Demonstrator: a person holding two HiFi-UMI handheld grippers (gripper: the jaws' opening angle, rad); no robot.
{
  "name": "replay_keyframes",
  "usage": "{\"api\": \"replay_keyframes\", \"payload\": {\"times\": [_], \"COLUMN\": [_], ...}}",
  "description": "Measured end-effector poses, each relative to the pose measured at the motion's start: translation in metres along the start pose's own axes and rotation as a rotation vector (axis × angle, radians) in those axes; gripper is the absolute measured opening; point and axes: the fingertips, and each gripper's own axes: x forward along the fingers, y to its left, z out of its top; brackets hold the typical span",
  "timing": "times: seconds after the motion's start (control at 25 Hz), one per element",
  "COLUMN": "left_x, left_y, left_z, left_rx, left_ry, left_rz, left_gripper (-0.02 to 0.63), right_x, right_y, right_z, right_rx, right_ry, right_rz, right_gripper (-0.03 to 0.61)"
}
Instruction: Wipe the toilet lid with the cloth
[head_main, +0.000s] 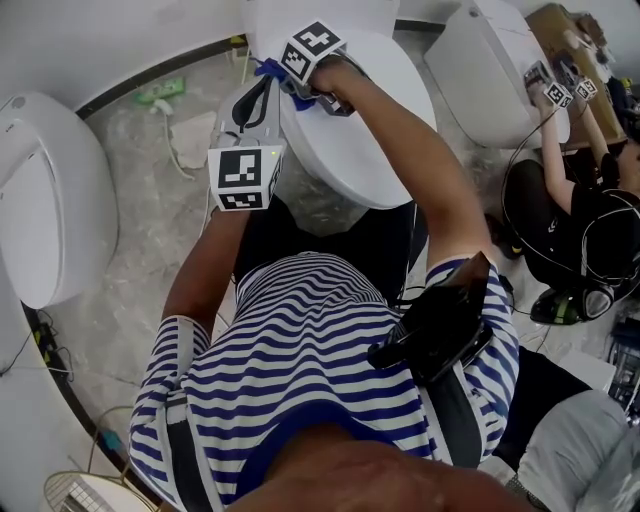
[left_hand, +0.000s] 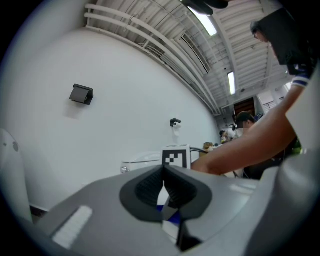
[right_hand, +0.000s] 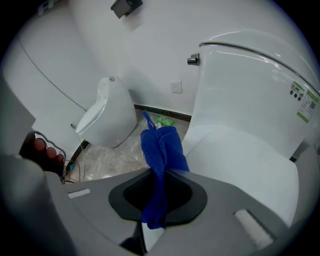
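- Right gripper (right_hand: 159, 174): jaws closed on the blue cloth (right_hand: 159, 147), pinched near its lower end; the free bulk stands forward past the tips.
- Cloth, long axis: runs along the jaw line, pointing away from the gripper, folded into a narrow bundle rather than spread flat.
- Toilet lid (right_hand: 240, 160): white, closed, lying right of and below the right jaws in the right gripper view. The cloth appears off its surface, though contact cannot be confirmed.
- Head view: right gripper (head_main: 288, 76) at the lid's (head_main: 365, 145) rear left edge, cloth (head_main: 268, 68) overhanging that edge.
- Left gripper (left_hand: 164, 174): jaws together, nothing held, aimed at the wall; it sits beside the lid's left rim (head_main: 260, 95).
- Judgement: the right hand is the working one; the cloth needs carrying rightward and down onto the lid.
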Motion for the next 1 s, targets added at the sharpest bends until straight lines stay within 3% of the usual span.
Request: {"api": "replay_keyframes", "payload": {"times": [0.24,0.44,0.68,1.0], "left_x": [0.007,0.017,0.031,0.045], "left_y": [-0.013,-0.035,-0.069,-0.102], "left_z": [0.001,0.0,0.001,0.0], "left_rx": [0.008,0.0,-0.003,0.008], "left_ry": [0.0,-0.003,-0.006,0.003], "left_rz": [-0.024,-0.058,-0.097,-0.128], "left_gripper": [0.003,0.003,0.003,0.003], "right_x": [-0.023,-0.066,-0.14,-0.198], "right_y": [-0.013,-0.049,-0.12,-0.206], "right_z": [-0.004,-0.022,-0.078,-0.175], "right_rx": [-0.018,0.022,0.133,0.3], "right_ry": [-0.024,-0.078,-0.116,-0.088], "right_rz": [-0.028,-0.088,-0.223,-0.374], "right_gripper": [0.048,0.048,0.048,0.048]}}
